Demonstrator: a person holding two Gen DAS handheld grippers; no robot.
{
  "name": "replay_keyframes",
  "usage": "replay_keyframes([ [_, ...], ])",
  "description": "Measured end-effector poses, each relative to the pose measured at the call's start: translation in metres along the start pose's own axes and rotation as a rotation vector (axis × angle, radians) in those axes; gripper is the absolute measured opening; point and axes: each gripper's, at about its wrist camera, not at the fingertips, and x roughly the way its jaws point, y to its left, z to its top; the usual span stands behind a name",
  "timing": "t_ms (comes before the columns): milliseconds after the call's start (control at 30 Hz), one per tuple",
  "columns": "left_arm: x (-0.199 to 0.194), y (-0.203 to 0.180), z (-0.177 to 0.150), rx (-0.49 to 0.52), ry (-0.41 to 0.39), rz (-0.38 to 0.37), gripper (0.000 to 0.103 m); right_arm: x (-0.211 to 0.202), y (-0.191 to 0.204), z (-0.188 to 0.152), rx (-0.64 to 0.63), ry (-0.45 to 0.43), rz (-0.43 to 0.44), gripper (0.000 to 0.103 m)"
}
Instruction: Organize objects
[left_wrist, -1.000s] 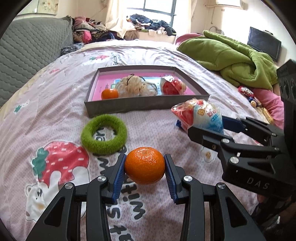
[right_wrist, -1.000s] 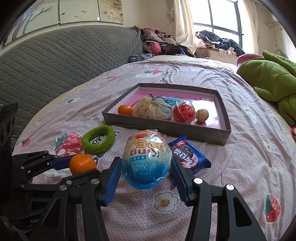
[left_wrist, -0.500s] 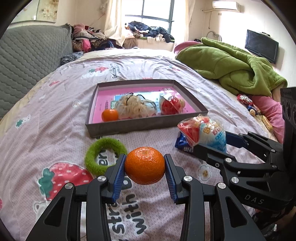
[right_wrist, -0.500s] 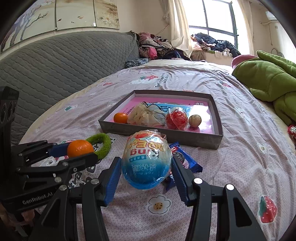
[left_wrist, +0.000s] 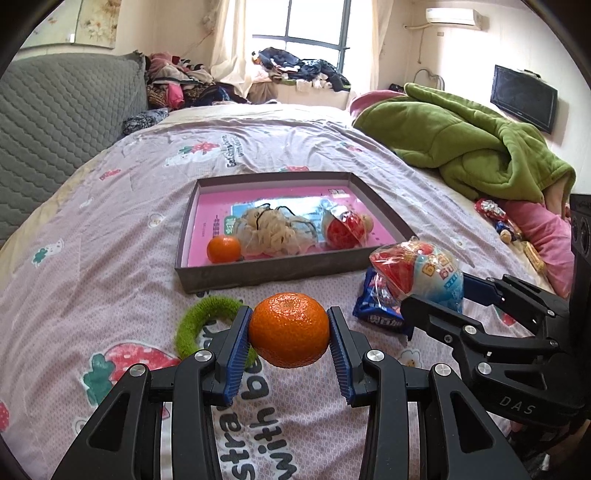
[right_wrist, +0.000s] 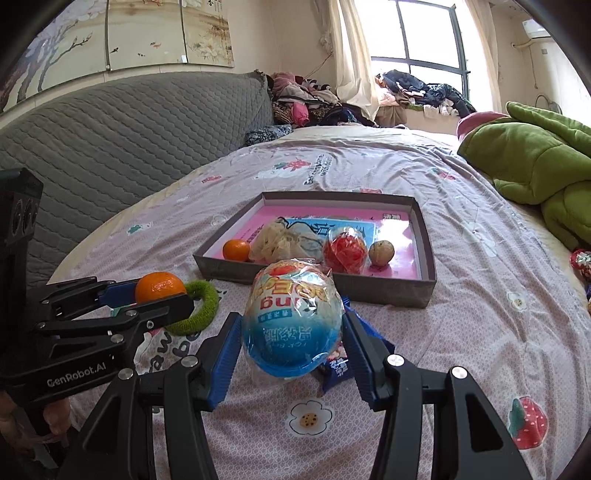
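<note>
My left gripper (left_wrist: 290, 341) is shut on an orange mandarin (left_wrist: 289, 334) and holds it above the bedspread, short of the tray; it also shows in the right wrist view (right_wrist: 159, 286). My right gripper (right_wrist: 291, 332) is shut on a blue and red wrapped egg-shaped snack (right_wrist: 293, 317), also lifted; it shows at the right of the left wrist view (left_wrist: 421, 273). The grey tray (left_wrist: 280, 273) with a pink floor lies ahead and holds a mandarin (left_wrist: 223, 249), a beige mesh pouch (left_wrist: 275, 230), a red wrapped ball (left_wrist: 341, 230) and a walnut (right_wrist: 381, 253).
A green fuzzy ring (left_wrist: 199, 321) lies on the bedspread left of the held mandarin. A blue cookie packet (left_wrist: 376, 312) lies right of it, under the right gripper. A green blanket (left_wrist: 472, 147) is heaped at the far right, a grey headboard (right_wrist: 110, 140) at the left.
Both grippers have risen and tilted back with their objects held. The tray, the ring and the packet now sit farther away and lower in both views.
</note>
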Motion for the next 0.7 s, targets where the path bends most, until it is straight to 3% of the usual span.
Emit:
replay_keyframes([
  [700,0.003,0.004,0.016,-0.002,-0.008,0.026,0.042,-0.006,-0.010,0.015,0.015,-0.042,-0.013,0.054],
])
